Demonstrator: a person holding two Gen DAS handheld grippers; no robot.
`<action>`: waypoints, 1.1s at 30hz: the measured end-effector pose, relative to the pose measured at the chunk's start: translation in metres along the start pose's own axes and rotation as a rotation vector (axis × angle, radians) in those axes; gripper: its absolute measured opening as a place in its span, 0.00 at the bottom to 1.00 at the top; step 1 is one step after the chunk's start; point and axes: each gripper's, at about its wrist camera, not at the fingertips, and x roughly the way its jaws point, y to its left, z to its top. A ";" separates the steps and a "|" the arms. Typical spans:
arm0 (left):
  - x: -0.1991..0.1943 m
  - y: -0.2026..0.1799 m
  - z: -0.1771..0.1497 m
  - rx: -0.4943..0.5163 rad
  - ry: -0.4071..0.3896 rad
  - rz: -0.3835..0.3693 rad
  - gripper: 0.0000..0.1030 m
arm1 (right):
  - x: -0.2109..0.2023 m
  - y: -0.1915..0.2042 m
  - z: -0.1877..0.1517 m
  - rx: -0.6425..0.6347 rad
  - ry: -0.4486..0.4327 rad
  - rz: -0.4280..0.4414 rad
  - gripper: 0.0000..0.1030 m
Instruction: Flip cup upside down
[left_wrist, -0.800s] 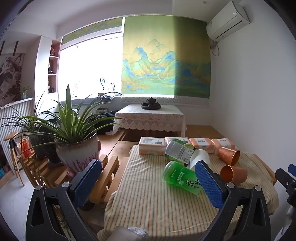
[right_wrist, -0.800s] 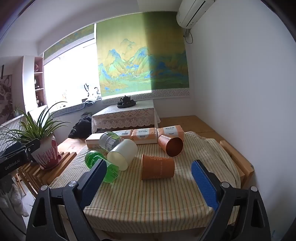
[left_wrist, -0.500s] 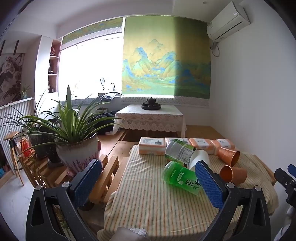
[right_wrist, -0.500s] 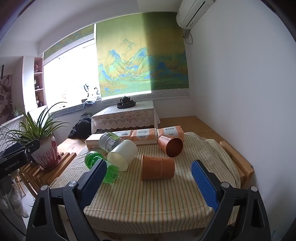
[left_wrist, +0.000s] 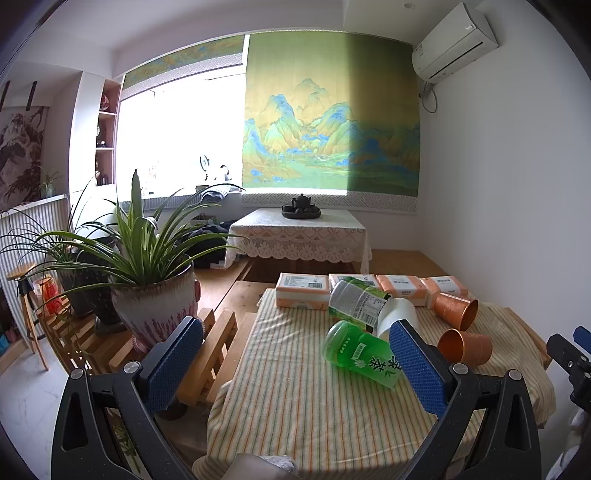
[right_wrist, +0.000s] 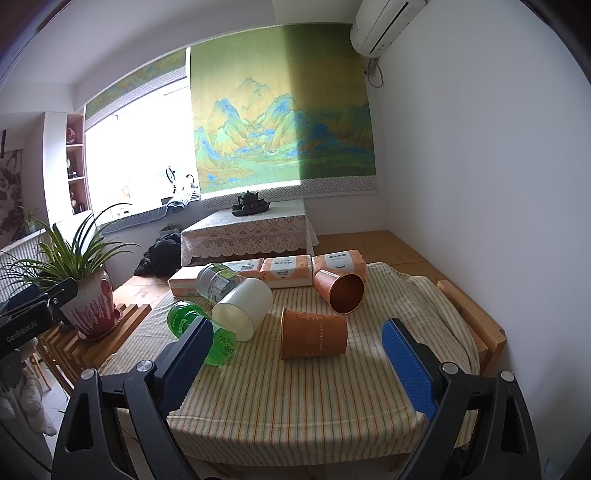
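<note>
Several cups lie on their sides on the striped tablecloth. An orange paper cup lies nearest, mouth to the left; it also shows in the left wrist view. A second orange cup lies behind it, mouth toward me, also in the left wrist view. A white cup lies left of them. A green cup lies in front of the white one. My right gripper is open and empty, just short of the near orange cup. My left gripper is open and empty, above the table's left part.
A clear bottle with a green label lies behind the white cup. Tissue packs line the table's far edge. A potted plant stands on a wooden rack left of the table. A white wall is close on the right.
</note>
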 end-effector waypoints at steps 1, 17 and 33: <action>0.001 0.000 0.000 0.000 0.000 0.000 0.99 | 0.003 0.000 -0.001 0.001 0.001 0.001 0.88; 0.002 0.001 0.000 0.000 0.003 0.002 0.99 | 0.004 -0.001 -0.002 0.000 0.003 0.002 0.88; 0.003 0.000 0.000 0.003 0.005 -0.001 0.99 | 0.004 0.000 -0.002 0.000 0.005 0.001 0.88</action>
